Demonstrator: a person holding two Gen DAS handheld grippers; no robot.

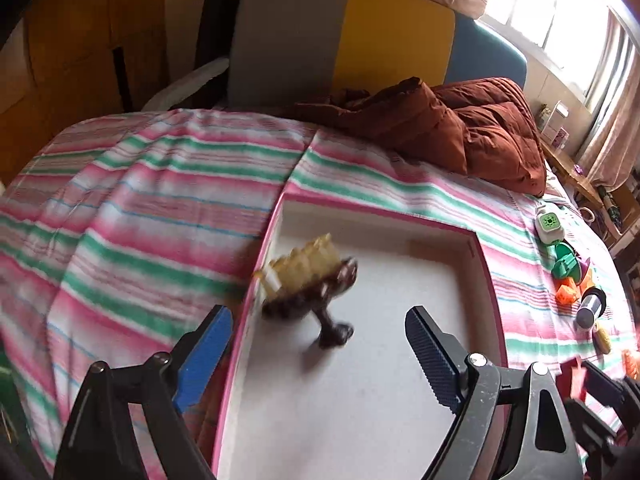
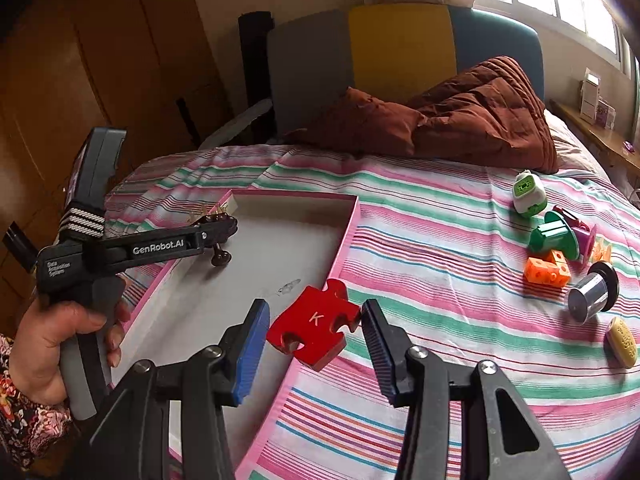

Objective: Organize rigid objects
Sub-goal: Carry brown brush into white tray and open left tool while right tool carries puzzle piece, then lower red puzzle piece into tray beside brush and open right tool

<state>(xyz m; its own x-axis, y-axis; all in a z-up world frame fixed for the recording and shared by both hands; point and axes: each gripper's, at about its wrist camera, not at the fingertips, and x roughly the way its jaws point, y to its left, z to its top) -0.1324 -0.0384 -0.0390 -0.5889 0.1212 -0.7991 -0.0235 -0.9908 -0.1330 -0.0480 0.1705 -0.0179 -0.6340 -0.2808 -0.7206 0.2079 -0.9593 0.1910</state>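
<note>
A shallow pink-rimmed white box [image 1: 490, 280] lies on the striped bed. A brown and yellow toy dinosaur [image 1: 310, 280], blurred, is in the box near its left wall, just beyond my open left gripper [image 1: 320, 344]; nothing is between the fingers. In the right wrist view the same dinosaur [image 2: 218, 222] shows behind the left gripper's arm. My right gripper [image 2: 316, 330] stands around a red puzzle piece marked K [image 2: 314, 322] over the box's right rim [image 2: 348, 248]. Its pads do not clearly press the piece.
Loose toys lie at the right of the bed: a white and green gadget [image 2: 528, 194], a green spool [image 2: 554, 236], orange cubes [image 2: 548, 270], a silver cylinder [image 2: 592, 292], a yellow oval piece [image 2: 622, 342]. A brown quilt [image 2: 460, 120] lies by the headboard.
</note>
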